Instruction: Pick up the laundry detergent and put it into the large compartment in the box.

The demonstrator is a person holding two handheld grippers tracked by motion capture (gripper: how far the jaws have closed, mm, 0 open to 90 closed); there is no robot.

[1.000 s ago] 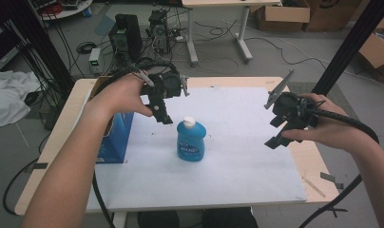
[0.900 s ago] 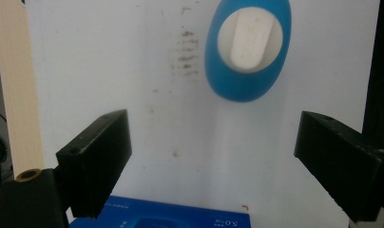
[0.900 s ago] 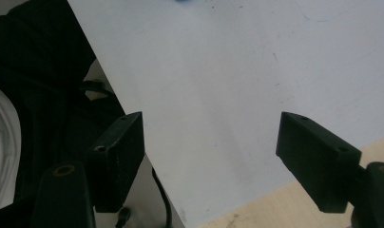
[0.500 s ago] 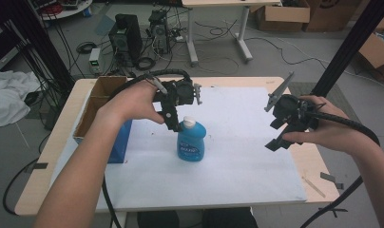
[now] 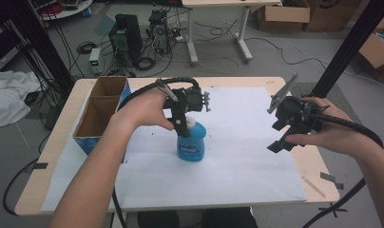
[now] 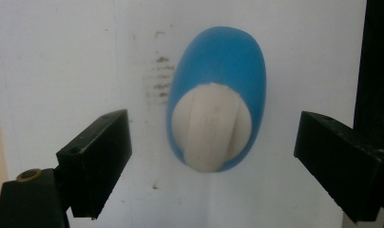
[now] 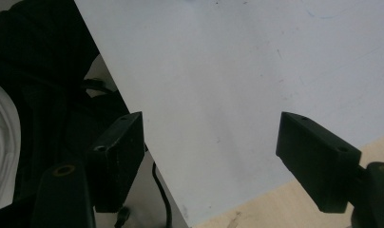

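A small blue bottle [image 5: 191, 145] with a white cap [image 5: 190, 122] stands upright on the white sheet [image 5: 237, 156] near the table's middle. My left gripper [image 5: 183, 124] hovers straight above it, pointing down, open. In the left gripper view the bottle [image 6: 217, 95] and its cap [image 6: 211, 128] sit centred between the two spread jaws, untouched. My right gripper [image 5: 280, 137] is held above the sheet's right side, open and holding nothing. In the right gripper view its gripper [image 7: 211, 156] looks down over the sheet [image 7: 237, 85] near its front edge.
An open cardboard box [image 5: 102, 111] with blue sides stands at the table's left end. The wooden table [image 5: 323, 164] shows bare at the right. On the floor behind are computers [image 5: 126, 33], cables and another table. A black post [image 5: 344, 47] rises at the right.
My left gripper has moved right from near the box and now hangs over the bottle's cap. The right gripper has hardly moved.
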